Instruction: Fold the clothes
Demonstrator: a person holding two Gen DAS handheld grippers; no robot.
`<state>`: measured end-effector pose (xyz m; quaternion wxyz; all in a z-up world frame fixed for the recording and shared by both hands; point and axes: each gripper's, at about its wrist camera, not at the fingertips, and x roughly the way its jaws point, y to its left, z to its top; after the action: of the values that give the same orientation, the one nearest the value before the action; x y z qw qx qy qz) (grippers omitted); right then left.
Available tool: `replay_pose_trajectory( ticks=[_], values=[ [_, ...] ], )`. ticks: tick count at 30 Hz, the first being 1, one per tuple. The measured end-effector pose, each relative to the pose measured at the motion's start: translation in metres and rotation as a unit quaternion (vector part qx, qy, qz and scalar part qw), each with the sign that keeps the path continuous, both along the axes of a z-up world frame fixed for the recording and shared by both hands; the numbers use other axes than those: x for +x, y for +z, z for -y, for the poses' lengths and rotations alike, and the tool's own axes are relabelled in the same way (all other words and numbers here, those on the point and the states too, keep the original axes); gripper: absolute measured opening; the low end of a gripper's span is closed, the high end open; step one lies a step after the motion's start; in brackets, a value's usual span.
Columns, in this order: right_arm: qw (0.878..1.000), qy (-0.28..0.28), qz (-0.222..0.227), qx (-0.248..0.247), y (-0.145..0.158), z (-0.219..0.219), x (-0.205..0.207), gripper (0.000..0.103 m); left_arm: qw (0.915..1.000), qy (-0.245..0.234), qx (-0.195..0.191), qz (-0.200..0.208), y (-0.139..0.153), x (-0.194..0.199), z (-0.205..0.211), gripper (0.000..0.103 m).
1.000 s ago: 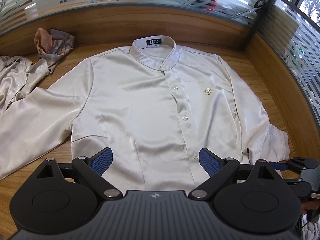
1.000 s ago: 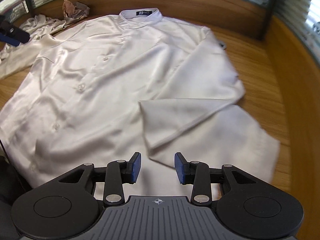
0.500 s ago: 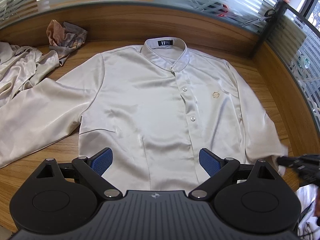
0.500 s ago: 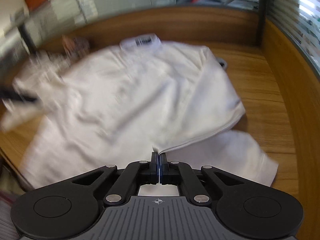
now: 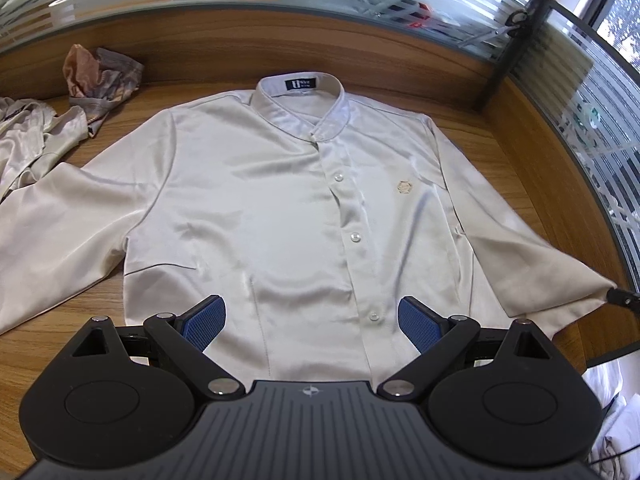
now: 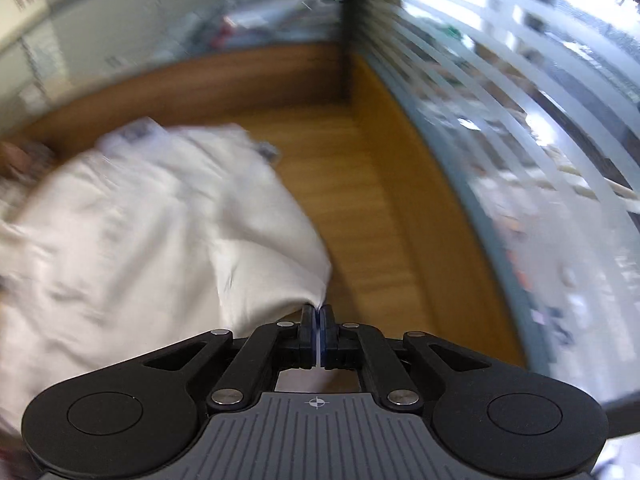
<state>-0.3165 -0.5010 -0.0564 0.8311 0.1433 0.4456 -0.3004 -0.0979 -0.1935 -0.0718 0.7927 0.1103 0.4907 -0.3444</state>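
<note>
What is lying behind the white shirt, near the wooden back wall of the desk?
Behind the shirt, at its left shoulder, a crumpled brown and grey cloth lies against the wooden wall. A beige garment lies further left. Whatever is under the shirt is covered.

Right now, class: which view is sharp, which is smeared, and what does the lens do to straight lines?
Left wrist: sharp; shirt buttons crisp, desk partition bowed by fisheye. Right wrist: motion-smeared cloth and blinds, only the right gripper crisp.

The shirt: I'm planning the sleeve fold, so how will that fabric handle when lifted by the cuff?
Probably floppy: the shirt drapes from the cuff pinched in the right tongs. Its satin sheen suggests it is slippery and may slide on the table. It looks light and likely to crease.
</note>
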Motion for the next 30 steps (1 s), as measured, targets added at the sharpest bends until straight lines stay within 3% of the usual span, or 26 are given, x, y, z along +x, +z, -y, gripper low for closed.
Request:
replay_pose_trajectory(
  ticks=[3,6,7,16,23,25,29,30],
  values=[
    [0.999,-0.013,-0.028,-0.023,-0.016,0.003,-0.01,0.006,0.9999,-0.009,0.002,0.005,0.001,-0.003,0.003,0.096],
    [0.999,-0.003,-0.037,-0.036,-0.024,-0.006,-0.015,0.022,0.9999,-0.012,0.005,0.006,0.001,-0.005,0.005,0.096],
    [0.999,0.005,-0.032,-0.033,-0.026,-0.009,-0.016,0.022,0.9999,-0.012,0.006,0.005,0.001,-0.005,0.005,0.096],
    [0.997,0.064,-0.022,0.046,-0.065,-0.036,0.007,0.028,0.9997,-0.019,0.015,0.007,0.002,-0.01,0.01,0.096],
    [0.996,0.035,-0.01,0.081,-0.091,-0.036,0.024,0.033,0.9996,-0.015,0.019,0.012,0.005,-0.008,0.01,0.096],
    [0.996,0.02,-0.007,0.085,-0.097,-0.034,0.028,0.033,0.9996,-0.014,0.019,0.014,0.006,-0.006,0.009,0.096],
    [0.997,-0.003,0.002,0.083,-0.097,-0.028,0.028,0.003,0.9997,-0.007,0.016,0.015,0.008,-0.003,0.007,0.096],
    [0.997,-0.007,0.007,0.082,-0.095,-0.026,0.027,0.003,0.9997,-0.007,0.016,0.015,0.008,-0.002,0.006,0.096]
  ],
)
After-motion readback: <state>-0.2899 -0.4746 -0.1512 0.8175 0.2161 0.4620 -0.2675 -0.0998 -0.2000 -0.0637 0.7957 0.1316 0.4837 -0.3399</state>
